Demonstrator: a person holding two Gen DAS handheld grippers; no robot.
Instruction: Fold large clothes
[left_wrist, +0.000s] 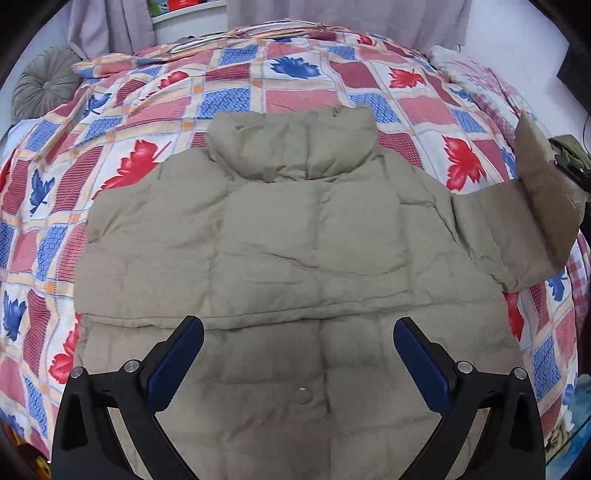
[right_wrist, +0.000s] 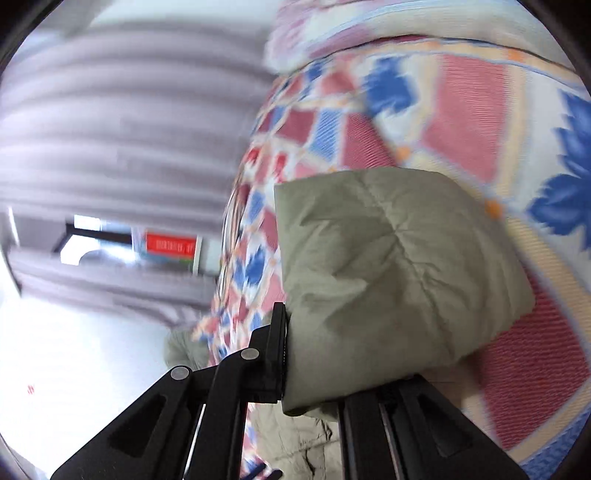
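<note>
**Desk:** Two grippers on show — where does each stand against the garment?

**Photographer:** Nearest the left wrist camera, the left gripper (left_wrist: 298, 332) hangs with its blue-padded fingers (left_wrist: 173, 363) spread wide, nothing between them. Directly below and ahead of it lies the khaki puffer jacket (left_wrist: 288, 240), flat on its back, snap button (left_wrist: 303, 394) showing on the front placket just beneath the spread fingers. The gripper sits over the hem end; the collar (left_wrist: 291, 147) lies at the far end.

**Desk:** And the right?

**Photographer:** In the left wrist view the jacket's right sleeve (left_wrist: 517, 229) is lifted off the bed, its cuff end raised at the frame's right edge, where a dark part of the right gripper (left_wrist: 570, 168) meets it. In the right wrist view, the right gripper (right_wrist: 314, 373) is pinching the sleeve cuff (right_wrist: 399, 280); the padded fabric bulges out from between the black fingers (right_wrist: 275, 354) and fills the middle of that frame. That picture is blurred.

**Desk:** Beyond the jacket?

**Photographer:** A patchwork quilt (left_wrist: 240, 96) with red and blue leaf prints covers the bed under and around the jacket. Farther back, at the left, sits a round grey-green cushion (left_wrist: 44, 85), and behind it hang pale curtains (left_wrist: 110, 26).
</note>
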